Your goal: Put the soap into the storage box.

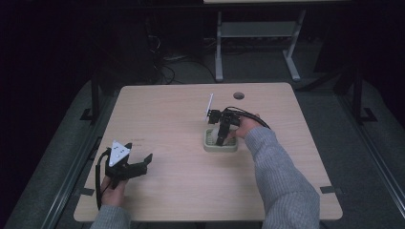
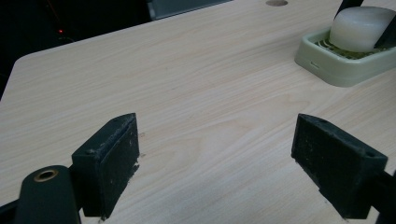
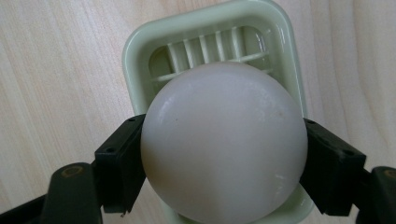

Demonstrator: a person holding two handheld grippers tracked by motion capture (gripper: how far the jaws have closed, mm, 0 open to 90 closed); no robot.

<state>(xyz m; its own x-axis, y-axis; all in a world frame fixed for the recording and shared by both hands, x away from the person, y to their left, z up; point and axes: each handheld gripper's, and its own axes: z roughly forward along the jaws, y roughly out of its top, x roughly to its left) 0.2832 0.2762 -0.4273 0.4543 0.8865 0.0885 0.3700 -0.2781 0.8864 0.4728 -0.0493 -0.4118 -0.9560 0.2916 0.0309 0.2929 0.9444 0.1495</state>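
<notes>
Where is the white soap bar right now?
The white soap bar sits clamped in the right gripper, over the pale green soap dish right of the table's centre.

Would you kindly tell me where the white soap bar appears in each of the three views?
High view: white soap bar right of centre, over the green soap dish.
Left gripper view: top right corner, on the dish.
Right gripper view: centre, between the right gripper jaws.
Shared landmark: the green soap dish.
</notes>
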